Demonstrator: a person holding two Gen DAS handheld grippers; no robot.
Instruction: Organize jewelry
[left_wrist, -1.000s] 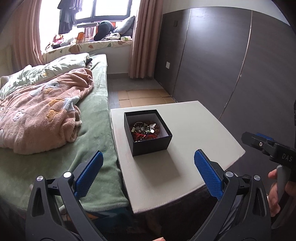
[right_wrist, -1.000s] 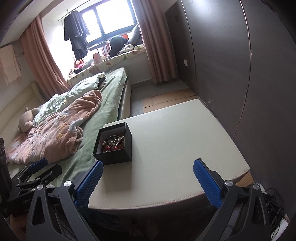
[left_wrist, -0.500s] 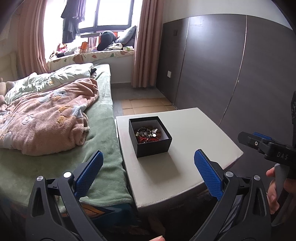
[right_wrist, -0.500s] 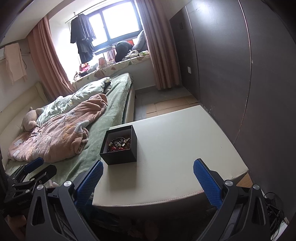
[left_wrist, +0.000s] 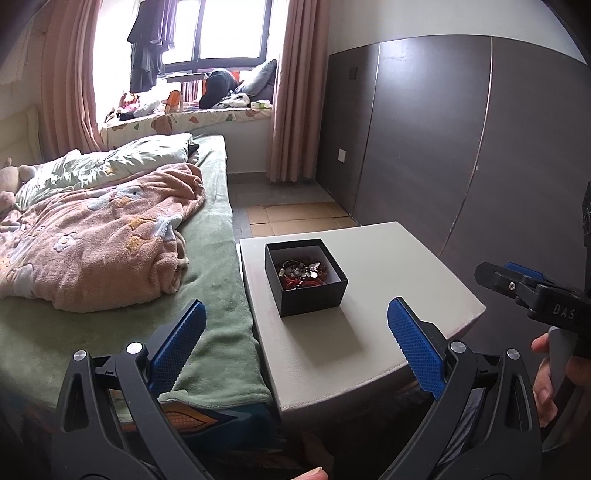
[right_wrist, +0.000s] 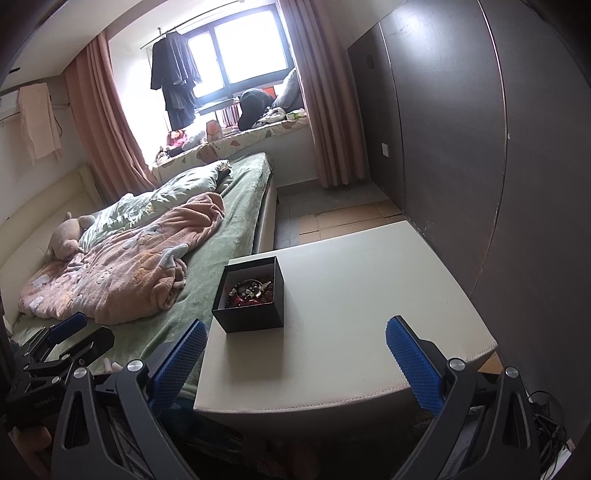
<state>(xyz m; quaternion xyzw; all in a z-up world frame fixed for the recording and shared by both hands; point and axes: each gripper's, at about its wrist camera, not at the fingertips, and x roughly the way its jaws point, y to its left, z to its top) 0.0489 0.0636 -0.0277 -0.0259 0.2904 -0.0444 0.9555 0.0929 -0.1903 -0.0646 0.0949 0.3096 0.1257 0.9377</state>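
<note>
A black open box (left_wrist: 312, 293) stands on a white table (left_wrist: 369, 343), near its left side. It holds a tangle of jewelry (left_wrist: 303, 274) with red and silver pieces. The box also shows in the right wrist view (right_wrist: 251, 316), with the jewelry (right_wrist: 252, 291) inside. My left gripper (left_wrist: 293, 338) is open and empty, held off the table's near edge. My right gripper (right_wrist: 293, 350) is open and empty, also before the near edge. The right gripper shows at the right of the left wrist view (left_wrist: 532, 291), and the left gripper at the lower left of the right wrist view (right_wrist: 62, 341).
A bed (left_wrist: 218, 332) with a green cover and a pink blanket (left_wrist: 99, 240) runs along the table's left side. A dark wardrobe wall (left_wrist: 461, 147) stands to the right. Cardboard lies on the floor (left_wrist: 295, 216) behind the table.
Both grippers have drawn back and up from the table, so the box looks smaller and farther. Both stay open and empty.
</note>
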